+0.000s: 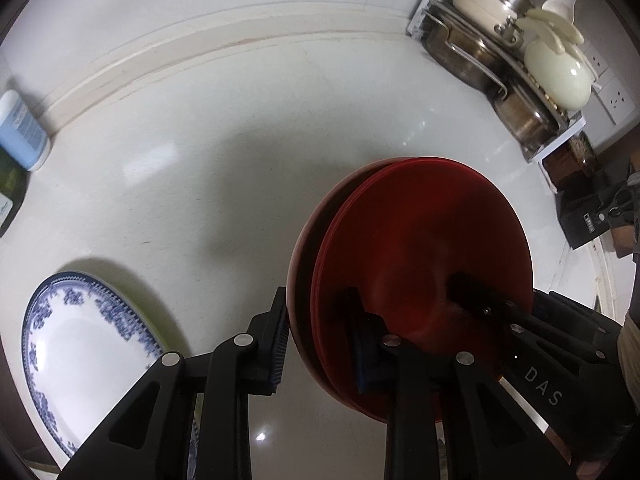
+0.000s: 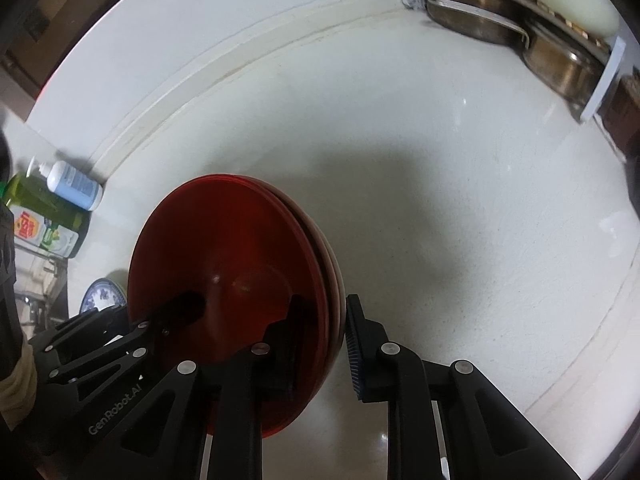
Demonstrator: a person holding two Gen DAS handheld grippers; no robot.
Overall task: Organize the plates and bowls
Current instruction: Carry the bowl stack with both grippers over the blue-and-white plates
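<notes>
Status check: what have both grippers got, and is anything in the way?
Both grippers, left and right, clamp the red plates. Stack lifted. Patterned plate alongside.

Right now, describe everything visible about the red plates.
The red plates are a small stack of round, glossy plates with shallow wells, apparently plastic. They are lifted off the pale counter and tilted. The left gripper and right gripper each clamp the stacked rims from opposite sides; nothing else touches them.
</notes>
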